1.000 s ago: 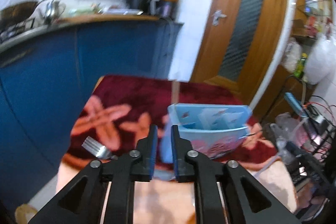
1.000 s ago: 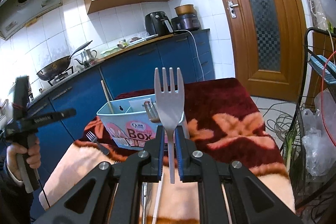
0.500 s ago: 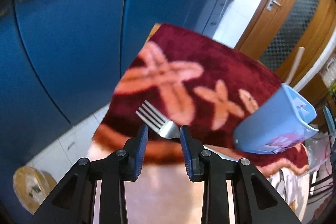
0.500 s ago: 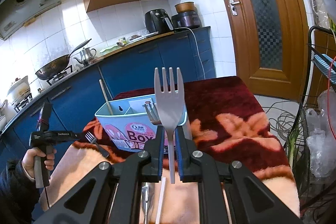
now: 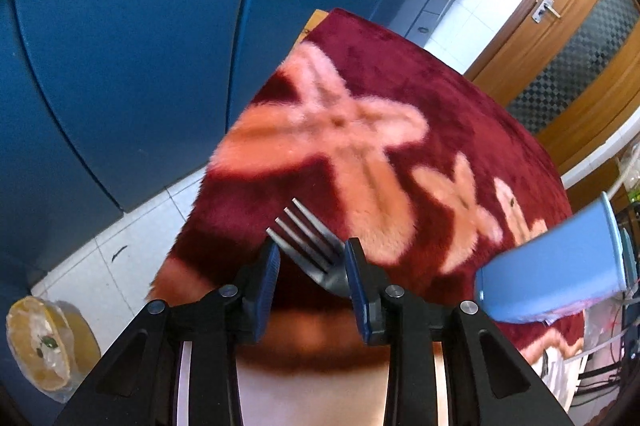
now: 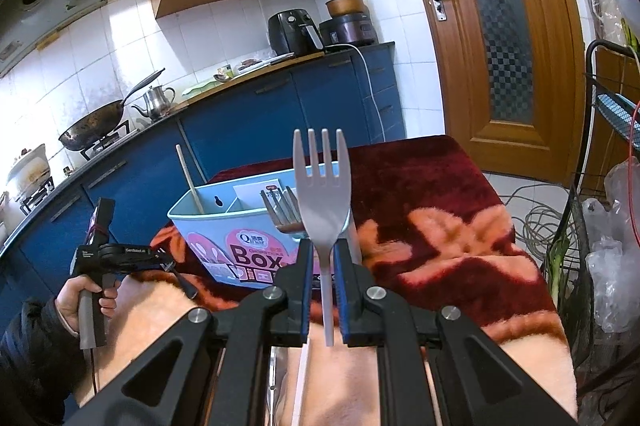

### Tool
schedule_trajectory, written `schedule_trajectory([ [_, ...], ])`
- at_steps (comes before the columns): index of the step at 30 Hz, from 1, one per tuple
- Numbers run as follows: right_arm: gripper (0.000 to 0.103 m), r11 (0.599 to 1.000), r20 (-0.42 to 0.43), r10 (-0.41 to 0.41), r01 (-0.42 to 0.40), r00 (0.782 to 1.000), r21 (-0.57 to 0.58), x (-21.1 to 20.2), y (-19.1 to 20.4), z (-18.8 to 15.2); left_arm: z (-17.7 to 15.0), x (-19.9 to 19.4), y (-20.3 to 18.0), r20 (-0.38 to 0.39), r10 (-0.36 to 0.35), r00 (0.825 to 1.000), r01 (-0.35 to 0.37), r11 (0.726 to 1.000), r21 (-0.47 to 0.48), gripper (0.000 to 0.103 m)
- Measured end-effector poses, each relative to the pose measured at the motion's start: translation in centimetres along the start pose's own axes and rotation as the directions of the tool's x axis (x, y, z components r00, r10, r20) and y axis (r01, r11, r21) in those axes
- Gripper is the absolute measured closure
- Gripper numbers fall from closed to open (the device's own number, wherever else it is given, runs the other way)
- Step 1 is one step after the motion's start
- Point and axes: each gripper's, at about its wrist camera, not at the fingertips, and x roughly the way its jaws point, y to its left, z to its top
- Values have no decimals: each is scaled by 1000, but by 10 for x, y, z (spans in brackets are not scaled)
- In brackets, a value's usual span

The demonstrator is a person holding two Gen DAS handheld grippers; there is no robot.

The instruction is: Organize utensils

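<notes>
Nearest, the right claw (image 6: 322, 262) is clenched on the slim handle of a pale grey plastic fork (image 6: 322, 194), which stands upright with its four tines pointing to 12 o'clock. At about 9 o'clock from it, a person's hand (image 6: 80, 300) grips the left claw (image 5: 312, 262), whose jaws have just been opening and now stand apart on either side of a metal fork (image 5: 310, 246) without pressing it. That fork is dull steel with four tines aimed toward 11 o'clock, and it lies flat on the plush dark red blanket (image 5: 460, 114) with pink flower shapes that covers the bench. Just beyond the plastic fork stands a light blue utensil box (image 6: 224, 226) with a pink label, holding another metal fork (image 6: 282, 210) and a wooden chopstick (image 6: 188, 182). Farther off run blue kitchen cabinets (image 6: 248, 118).
</notes>
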Motion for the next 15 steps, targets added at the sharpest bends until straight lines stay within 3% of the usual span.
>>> schedule_trajectory([
  [4,91,1000,-8,-6,6,1000,6,3,-3,0,-2,2,-4,41,7,999,-8,1000,19,69],
  [8,91,1000,-16,-5,5,1000,18,6,-5,-1,-2,-6,0,93,-25,995,23,1000,19,94],
  [15,91,1000,-10,-2,2,1000,11,4,-3,-2,-6,-40,-5,214,-94,972,91,996,25,98],
])
